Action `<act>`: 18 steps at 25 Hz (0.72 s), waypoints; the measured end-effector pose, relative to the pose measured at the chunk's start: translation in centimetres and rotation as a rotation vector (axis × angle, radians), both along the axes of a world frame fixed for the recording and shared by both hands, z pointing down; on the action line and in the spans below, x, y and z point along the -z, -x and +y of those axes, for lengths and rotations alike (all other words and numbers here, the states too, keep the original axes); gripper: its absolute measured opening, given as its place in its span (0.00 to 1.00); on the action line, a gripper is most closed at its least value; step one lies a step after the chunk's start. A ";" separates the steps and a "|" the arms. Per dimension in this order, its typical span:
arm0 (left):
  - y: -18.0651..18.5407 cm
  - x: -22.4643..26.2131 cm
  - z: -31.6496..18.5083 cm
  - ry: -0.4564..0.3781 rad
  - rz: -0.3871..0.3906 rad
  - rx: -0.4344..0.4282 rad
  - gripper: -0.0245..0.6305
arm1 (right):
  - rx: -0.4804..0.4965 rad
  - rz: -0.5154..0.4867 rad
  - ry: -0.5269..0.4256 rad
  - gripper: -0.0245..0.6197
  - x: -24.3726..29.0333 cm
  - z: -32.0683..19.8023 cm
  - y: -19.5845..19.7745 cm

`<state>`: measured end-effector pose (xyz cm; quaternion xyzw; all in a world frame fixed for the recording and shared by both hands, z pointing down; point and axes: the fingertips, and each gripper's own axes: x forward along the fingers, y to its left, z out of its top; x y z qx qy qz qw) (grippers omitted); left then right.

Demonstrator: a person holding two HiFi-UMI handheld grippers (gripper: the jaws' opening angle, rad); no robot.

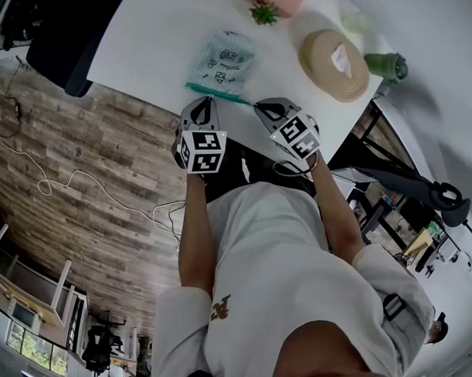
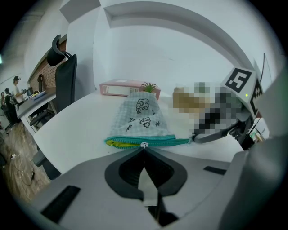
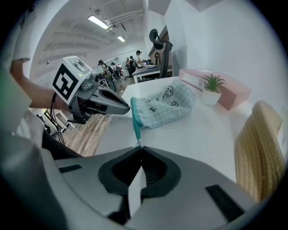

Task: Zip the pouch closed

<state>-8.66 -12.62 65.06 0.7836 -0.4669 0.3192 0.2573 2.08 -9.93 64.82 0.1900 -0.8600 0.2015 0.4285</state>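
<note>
Lying flat on the white worktop (image 1: 138, 48) in the head view, the checked pouch (image 1: 222, 59) turns its teal zip edge (image 1: 217, 94) toward the person. The left gripper (image 1: 210, 98) meets that edge partway along and the right gripper (image 1: 258, 106) meets its right end. The left gripper view shows its jaws clenched on the zip pull (image 2: 144, 144), with yellow lining (image 2: 118, 143) showing in the gap to the pull's left. The right gripper view shows its jaws pinched together on the pouch's teal end tab (image 3: 137, 134).
</note>
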 end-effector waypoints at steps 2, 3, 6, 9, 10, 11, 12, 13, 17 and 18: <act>0.2 0.0 -0.1 0.001 -0.001 0.003 0.03 | -0.005 0.001 0.002 0.04 0.0 0.0 -0.1; 0.3 0.0 -0.1 0.002 -0.001 0.004 0.03 | -0.008 0.001 0.002 0.04 0.0 0.0 -0.1; 0.4 0.0 -0.1 0.003 -0.001 0.002 0.03 | -0.014 0.005 0.003 0.04 0.1 0.0 -0.1; 0.5 0.0 -0.2 0.004 0.000 0.000 0.03 | -0.018 0.005 0.000 0.04 0.1 -0.1 0.0; 0.5 0.0 -0.3 0.005 0.001 0.000 0.03 | -0.019 0.005 0.000 0.04 0.1 -0.1 0.1; 0.6 0.0 -0.3 0.006 0.001 -0.001 0.03 | -0.021 0.006 0.000 0.04 0.1 -0.2 0.2; 0.6 -0.1 -0.3 0.007 0.002 -0.001 0.03 | -0.023 0.006 0.000 0.04 0.1 -0.2 0.2; 0.6 -0.1 -0.3 0.007 0.002 -0.001 0.03 | -0.025 0.007 0.000 0.04 0.1 -0.2 0.2; 1.3 -0.2 -0.7 0.009 0.000 0.019 0.03 | -0.035 0.019 0.001 0.04 -0.1 -0.3 -0.1; 1.6 -0.2 -0.8 0.010 0.000 0.020 0.03 | -0.035 0.019 0.000 0.04 -0.1 -0.3 0.0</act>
